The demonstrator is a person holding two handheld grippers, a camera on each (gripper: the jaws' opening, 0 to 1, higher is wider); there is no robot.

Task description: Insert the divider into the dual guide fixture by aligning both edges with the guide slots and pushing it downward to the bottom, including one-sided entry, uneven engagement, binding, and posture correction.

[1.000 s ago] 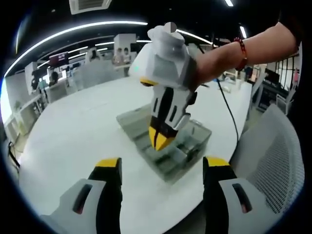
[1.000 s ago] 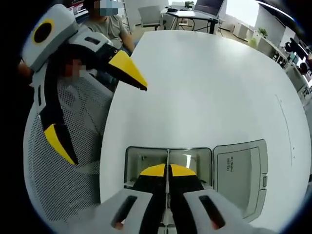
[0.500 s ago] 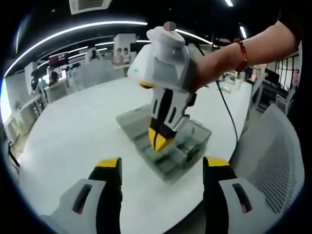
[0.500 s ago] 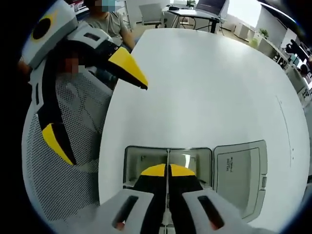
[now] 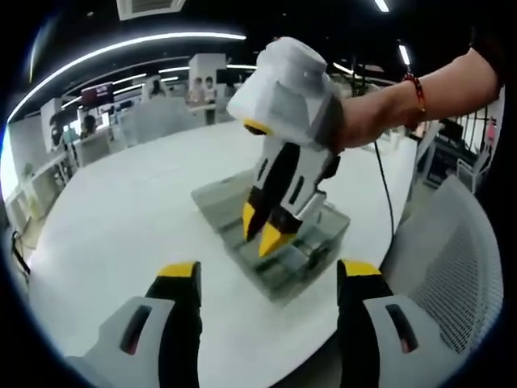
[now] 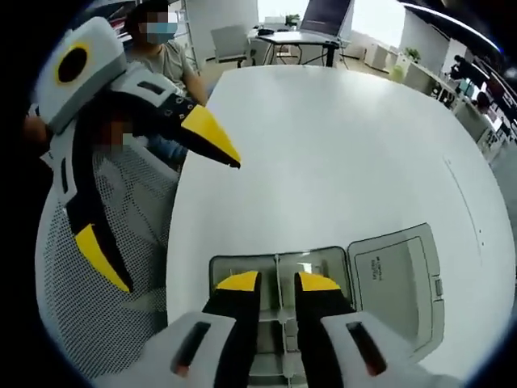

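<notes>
Your right gripper (image 6: 277,283) hangs over the clear plastic fixture (image 6: 323,323), its yellow-tipped jaws parted by a narrow gap and gripping nothing. The thin upright divider (image 6: 277,271) stands in the fixture's open compartment, running straight up the middle of that gap; the pictures do not show whether either jaw touches it. In the left gripper view your right gripper (image 5: 266,230) points steeply down into the fixture (image 5: 271,234), its two yellow tips slightly apart just above the compartments, and the hand (image 5: 355,121) gripping its white body wears a red bead bracelet (image 5: 418,90).

Your left gripper (image 5: 266,279) is held well back from the fixture, near the table's edge, with its jaws spread wide and nothing between them. In the right gripper view the left gripper (image 6: 157,202) shows with one yellow tip over the white table (image 6: 339,145) and the other over the mesh chair (image 6: 89,307).

The fixture sits on the table near the edge closest to you, its hinged lid (image 6: 396,275) lying open and flat beside the compartment that holds the divider. A person in a mask (image 6: 157,52) sits past the far side of the mesh chair
</notes>
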